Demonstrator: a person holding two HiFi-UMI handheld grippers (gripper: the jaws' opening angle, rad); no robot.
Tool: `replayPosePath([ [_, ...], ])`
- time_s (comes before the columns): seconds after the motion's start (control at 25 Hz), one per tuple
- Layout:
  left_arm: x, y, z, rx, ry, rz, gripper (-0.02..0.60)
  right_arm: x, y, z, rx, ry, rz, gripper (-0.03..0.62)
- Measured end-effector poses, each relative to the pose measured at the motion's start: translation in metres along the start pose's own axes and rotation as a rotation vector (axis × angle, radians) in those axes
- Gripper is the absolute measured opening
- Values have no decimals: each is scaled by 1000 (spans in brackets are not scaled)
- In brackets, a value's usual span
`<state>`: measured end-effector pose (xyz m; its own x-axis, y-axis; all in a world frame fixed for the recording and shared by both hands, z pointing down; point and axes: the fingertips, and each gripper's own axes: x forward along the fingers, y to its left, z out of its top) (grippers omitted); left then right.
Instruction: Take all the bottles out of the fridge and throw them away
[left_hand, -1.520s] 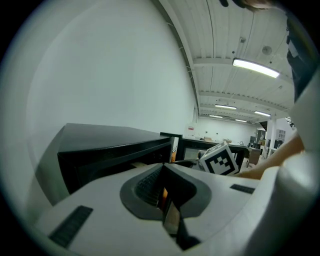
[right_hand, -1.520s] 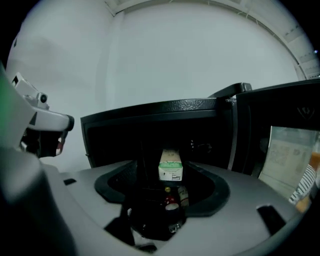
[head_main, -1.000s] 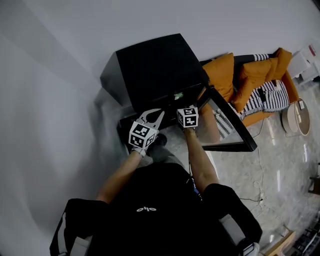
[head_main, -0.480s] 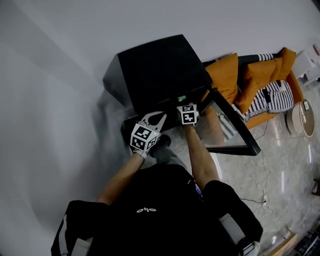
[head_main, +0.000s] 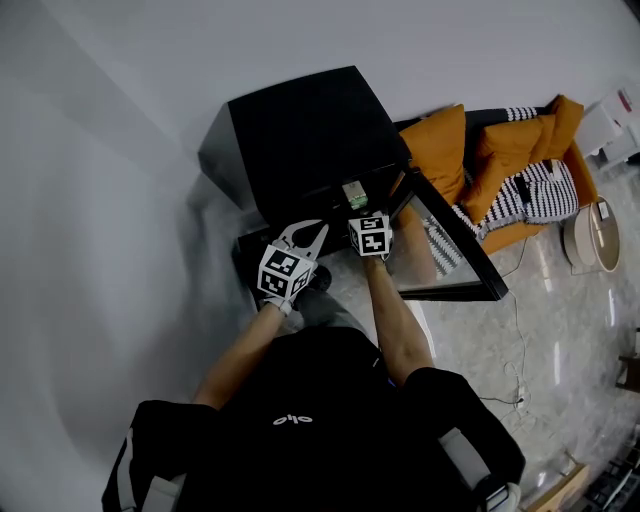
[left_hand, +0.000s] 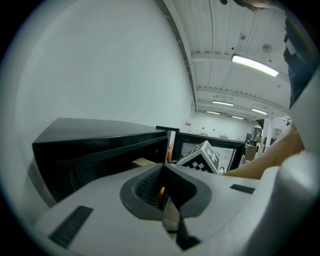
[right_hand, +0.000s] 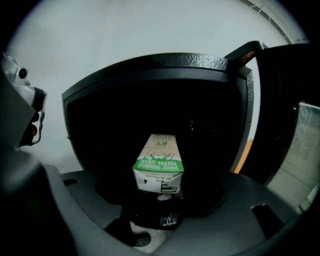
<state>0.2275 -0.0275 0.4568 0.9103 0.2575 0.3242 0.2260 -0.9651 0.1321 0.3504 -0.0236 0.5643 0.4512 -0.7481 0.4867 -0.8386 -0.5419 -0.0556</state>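
Carton (right_hand: 158, 162), lying bottom-first at the mouth of the open black fridge (head_main: 300, 130), sits between the jaws of the right tool (right_hand: 159, 194). Those jaws have just been closing and seem to press on its sides. The step looks like the pull-out. Next the carton must clear the door (head_main: 455, 255) and go to a bin, which no view shows. The left tool (left_hand: 162, 192) is closed and empty. The carton's green band reads "200mL"; the other print is too small to read.
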Motion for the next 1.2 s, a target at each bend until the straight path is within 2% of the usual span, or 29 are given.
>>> replayPosePath([
  [0.32,-24,-33,-8,-76,-64,49,6,-79,13,-13,-8,9,-4,267],
  [0.56,-45,-61,-17,-45,-80,72,6,-141,15,-21,-31,-3,-30,267],
  [0.72,-57,-62,-15,-56,-107,106,6,-168,16,-18,-53,-26,-28,267],
  [0.96,-63,-70,-10,-80,-144,166,6,-196,12,-12,-82,-57,5,267],
  [1.2,-67,-91,-5,-88,-150,250,6,-214,10,-16,-112,-57,81,267],
])
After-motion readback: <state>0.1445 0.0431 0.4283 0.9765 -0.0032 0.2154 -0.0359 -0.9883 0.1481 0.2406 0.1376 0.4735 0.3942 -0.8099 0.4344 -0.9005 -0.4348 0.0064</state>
